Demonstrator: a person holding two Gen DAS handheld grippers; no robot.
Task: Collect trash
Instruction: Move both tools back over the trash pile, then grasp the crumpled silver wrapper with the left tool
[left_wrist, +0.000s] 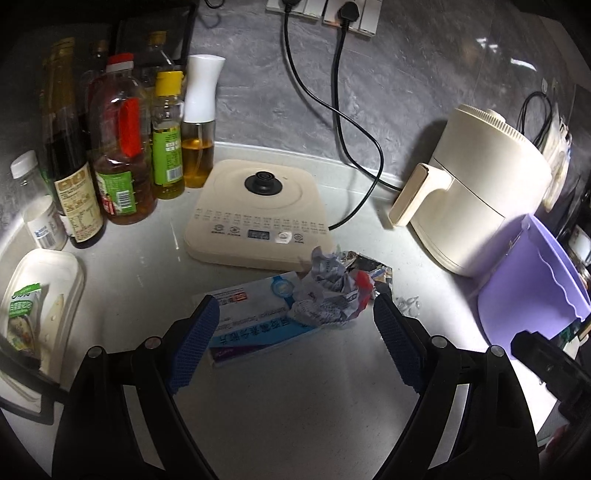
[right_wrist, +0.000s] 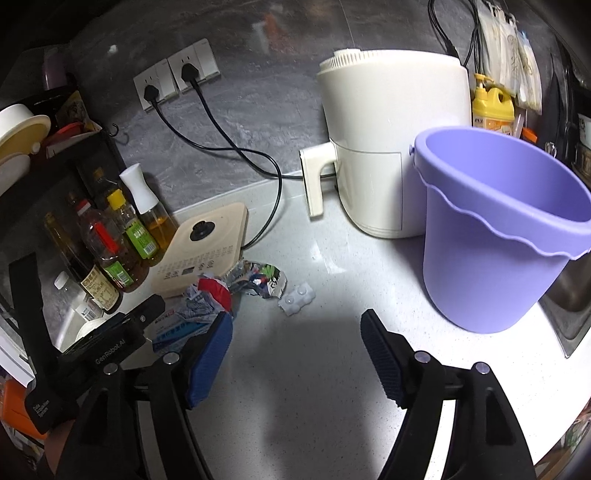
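Left wrist view: left gripper (left_wrist: 295, 314) spread wide, gripping nothing, glossy flat medicine box (left_wrist: 255, 325) and crumpled paper wad (left_wrist: 328, 291) between its ribbed blue pads, crinkled foil wrapper (left_wrist: 369, 269) just beyond, right wrist view: right gripper (right_wrist: 295, 325) parted and empty above speckled countertop (right_wrist: 314, 387), smooth lilac scallop-rimmed bucket (right_wrist: 491, 251) ahead to its right, clear blister pack (right_wrist: 297, 298) ahead.

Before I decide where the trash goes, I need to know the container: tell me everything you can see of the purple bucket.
The purple bucket is a smooth, matte, plastic-looking pail with a rolled rim and a wavy, scalloped band just beneath it. A small knob on its upper side looks like a handle pivot; no handle shows. It stands upright on the pale countertop, mouth open, and the part of its inside that shows is empty. The cream air fryer stands just behind it, close or touching. Neither gripper touches it.
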